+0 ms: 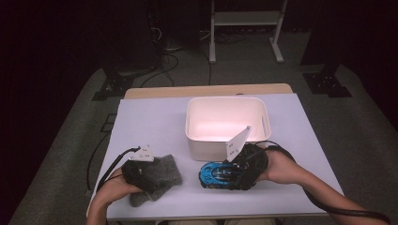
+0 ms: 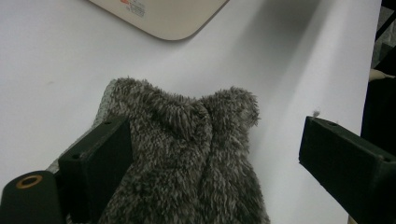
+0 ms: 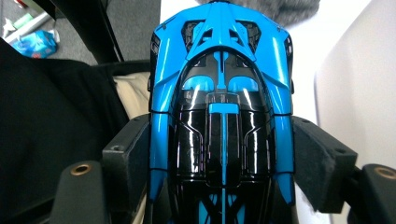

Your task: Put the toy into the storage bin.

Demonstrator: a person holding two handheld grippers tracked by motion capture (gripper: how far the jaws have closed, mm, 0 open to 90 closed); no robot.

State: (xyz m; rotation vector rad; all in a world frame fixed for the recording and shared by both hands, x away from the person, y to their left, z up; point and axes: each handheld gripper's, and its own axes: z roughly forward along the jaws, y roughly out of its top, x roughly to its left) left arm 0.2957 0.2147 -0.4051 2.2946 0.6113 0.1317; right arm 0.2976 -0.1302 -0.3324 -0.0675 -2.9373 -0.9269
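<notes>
A table (image 1: 155,117) w/ a pale lavender-white cover is seen in the high view, a strip of bare wood edge showing at its far side; grey carpet lies around it, and the room beyond is dark, w/ black stand bases at left and right and a white metal frame (image 1: 246,21) at the back. A white plastic bin (image 1: 227,149) is set on the table's middle-right, its inside lit pinkish. The left hand (image 1: 115,187) comes in from the bottom left, wrapped round the left gripper (image 2: 210,154), which is held low over a grey fuzzy cloth (image 2: 187,154) lying near the table's front-left corner. In the left gripper view the jaws are spread wide: one jaw is seen against the cloth's edge, the other stands well apart from it over bare cover, so nothing is pinched. The right hand (image 1: 277,166) enters from the bottom right, wrist bent inward, w/ the right gripper (image 3: 219,158) pointed toward the table's left. A blue and black toy car (image 3: 222,116) is clamped betw. its jaws, one pad on each flank approx. at the cabin, as the right gripper view shows. In the high view the car is seen just in front of the bin's near wall, at the table's front centre-right; whether it rests on the cover or hangs just above can't be told.
</notes>
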